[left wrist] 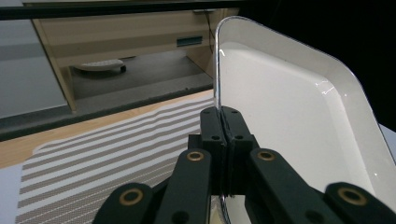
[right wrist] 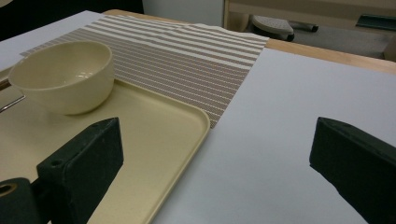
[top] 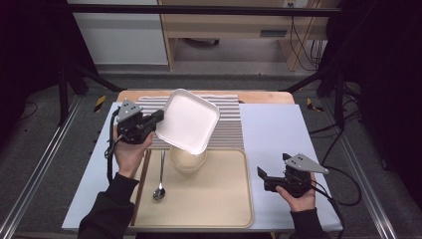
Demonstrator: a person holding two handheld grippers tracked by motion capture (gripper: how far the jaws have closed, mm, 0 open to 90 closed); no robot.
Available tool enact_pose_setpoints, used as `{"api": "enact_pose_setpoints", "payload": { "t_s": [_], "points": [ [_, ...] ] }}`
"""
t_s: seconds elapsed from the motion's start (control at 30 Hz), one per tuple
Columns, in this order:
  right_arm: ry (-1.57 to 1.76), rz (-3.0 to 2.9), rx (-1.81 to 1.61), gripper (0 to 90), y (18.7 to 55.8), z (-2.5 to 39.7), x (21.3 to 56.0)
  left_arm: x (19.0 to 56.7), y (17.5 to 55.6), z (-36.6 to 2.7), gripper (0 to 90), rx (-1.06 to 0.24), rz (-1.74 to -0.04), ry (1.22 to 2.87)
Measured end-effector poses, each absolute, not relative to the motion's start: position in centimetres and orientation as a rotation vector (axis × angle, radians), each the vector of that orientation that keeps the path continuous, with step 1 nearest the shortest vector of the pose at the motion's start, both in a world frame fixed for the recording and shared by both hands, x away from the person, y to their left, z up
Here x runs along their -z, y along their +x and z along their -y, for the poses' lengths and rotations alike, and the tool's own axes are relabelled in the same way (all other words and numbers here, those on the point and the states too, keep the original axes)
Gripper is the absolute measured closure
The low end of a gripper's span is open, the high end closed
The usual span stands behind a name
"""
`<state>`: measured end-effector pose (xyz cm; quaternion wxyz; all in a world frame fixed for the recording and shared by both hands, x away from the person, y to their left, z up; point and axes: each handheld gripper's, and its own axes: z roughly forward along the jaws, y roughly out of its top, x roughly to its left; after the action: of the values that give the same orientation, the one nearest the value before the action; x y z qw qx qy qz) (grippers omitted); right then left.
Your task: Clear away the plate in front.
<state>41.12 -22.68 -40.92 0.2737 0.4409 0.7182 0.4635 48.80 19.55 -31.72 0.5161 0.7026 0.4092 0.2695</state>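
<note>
The left gripper (top: 149,124) has its jaws clamped on the rim of a white square plate (top: 188,120), held tilted in the air directly above the cream bowl (top: 188,159) on the tray (top: 219,199). The right gripper (top: 266,178), jaws wide apart and holding nothing, hovers over the table right of the tray

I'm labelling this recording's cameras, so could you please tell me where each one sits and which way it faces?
High view: above the person's side, looking forward and down on the tray; both forearms, left gripper and right gripper show.
Left gripper view: rides the left gripper, looking along shut jaws pinching the white plate.
Right gripper view: rides the right gripper, looking between open jaws toward the bowl.
Shared: high and right gripper views both show bowl, tray and striped mat.
</note>
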Motion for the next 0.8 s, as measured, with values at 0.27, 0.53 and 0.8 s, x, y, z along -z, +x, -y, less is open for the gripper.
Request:
{"api": "enact_pose_setpoints", "payload": {
  "t_s": [0.27, 0.53, 0.8],
  "points": [
    [1.185, -1.932, -1.256, 3.0, 41.0, 22.6, 40.8, 33.0, 45.8, -19.0, 88.7, -0.614, -0.932, 1.745],
    [1.179, -1.925, -1.262, 2.9, 40.9, 22.8, 40.6, 34.6, 43.3, -18.5, 88.7, -0.583, -0.898, 1.807],
    [1.179, -1.925, -1.264, 3.0, 40.9, 22.8, 40.6, 36.3, 42.3, -17.7, 88.7, -0.554, -0.88, 1.853]
  ]
}}
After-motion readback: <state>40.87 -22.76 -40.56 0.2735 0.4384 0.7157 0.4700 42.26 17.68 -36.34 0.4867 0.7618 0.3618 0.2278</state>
